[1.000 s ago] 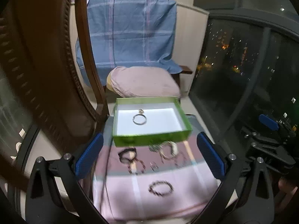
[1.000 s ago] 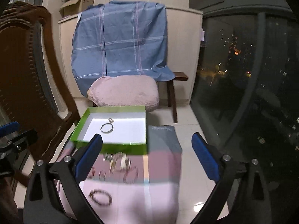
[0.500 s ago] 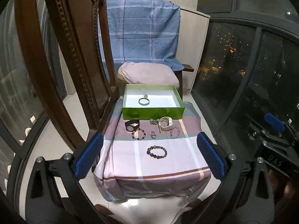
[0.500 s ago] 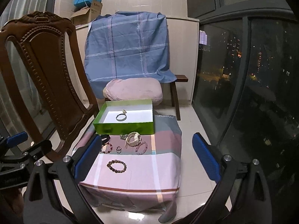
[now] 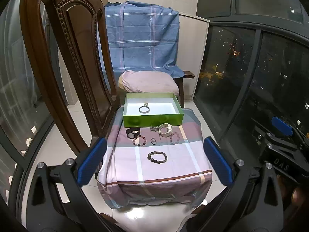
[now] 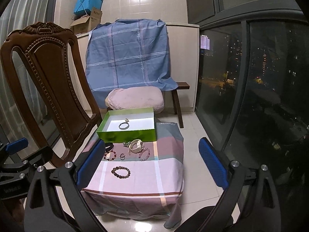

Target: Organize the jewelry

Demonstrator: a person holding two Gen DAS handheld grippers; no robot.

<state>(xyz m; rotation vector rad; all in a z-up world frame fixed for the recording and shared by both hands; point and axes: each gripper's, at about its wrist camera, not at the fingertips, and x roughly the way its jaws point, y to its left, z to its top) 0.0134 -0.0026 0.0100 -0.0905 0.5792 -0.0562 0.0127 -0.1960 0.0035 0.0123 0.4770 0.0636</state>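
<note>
Jewelry lies spread on a small table draped in a pink, mauve and grey striped cloth (image 5: 173, 166), ahead of both grippers and framed between their spread fingers. Nearest the jaws is a dark beaded bracelet (image 5: 157, 157), alone on a pale band of the cloth. Beyond it runs a loose row: a black watch-like band (image 5: 132, 132) toward the left finger, a reddish beaded bracelet (image 5: 139, 141) just beside it, a small ring (image 5: 153, 141), a cream-coloured coiled piece (image 5: 165, 130), and a pale pink beaded bracelet (image 5: 174, 138) toward the right finger. A small greenish cluster (image 5: 153, 128) touches the cream piece; what it is cannot be made out.

Farther still from the jaws stands an open green box (image 5: 152, 120) with a white floor, holding a thin metal bangle (image 5: 144, 109) and, just behind it, a tiny glinting item (image 5: 145, 103) too small to identify.

The left gripper (image 5: 154, 162) has its blue-padded fingers wide apart with nothing between them, well short of the table. The right gripper (image 6: 152, 164) is likewise spread and empty. In the right wrist view the black band is partly hidden behind the left blue pad (image 6: 90, 162). A carved wooden chair (image 6: 44, 81) stands beyond the left finger, its frame cut off by the lens edge. The other gripper shows only partly at each view's edge.
</note>
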